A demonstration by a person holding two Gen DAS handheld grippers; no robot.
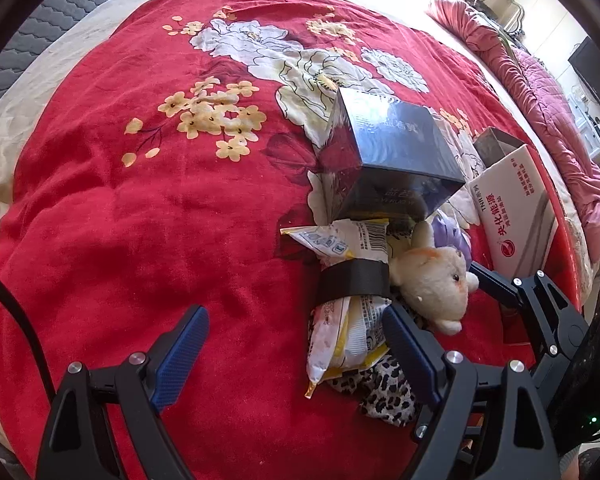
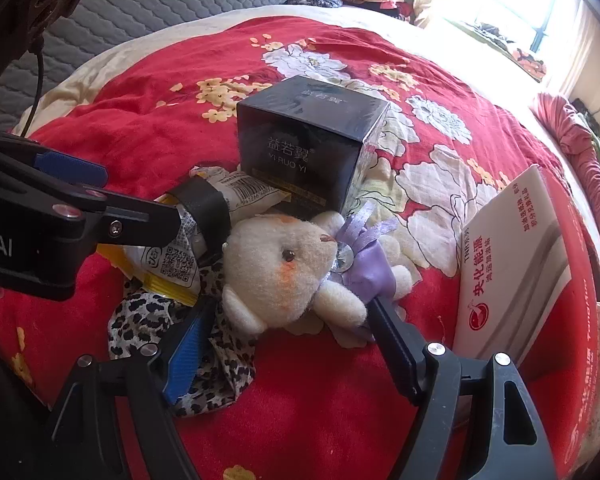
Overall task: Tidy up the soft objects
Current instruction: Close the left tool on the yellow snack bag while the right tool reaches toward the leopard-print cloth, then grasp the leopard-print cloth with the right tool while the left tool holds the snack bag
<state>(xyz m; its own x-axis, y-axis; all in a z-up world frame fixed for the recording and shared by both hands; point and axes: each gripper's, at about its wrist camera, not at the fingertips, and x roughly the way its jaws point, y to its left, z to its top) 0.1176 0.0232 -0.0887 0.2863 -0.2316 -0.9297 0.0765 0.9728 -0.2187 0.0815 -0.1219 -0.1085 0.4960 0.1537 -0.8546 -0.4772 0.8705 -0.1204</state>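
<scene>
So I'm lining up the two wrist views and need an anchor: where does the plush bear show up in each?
Left wrist: the bear lies right of centre, low, head toward the camera, just beyond the left gripper's right finger.
Right wrist: the bear lies at centre, between the right gripper's open fingers.
Shared landmark: the dark box stands right behind the bear in both.

- Red floral blanket (image 2: 300, 400) covers the bed.
- Dark glossy box (image 2: 308, 148) stands on the blanket, near its middle.
- White-and-red carton (image 2: 512, 264) lies right of the dark box.
- Grey quilted mattress (image 2: 160, 4) beyond the blanket's far edge.
- Pink quilt (image 1: 540, 92) bunched along the blanket's right side.
</scene>
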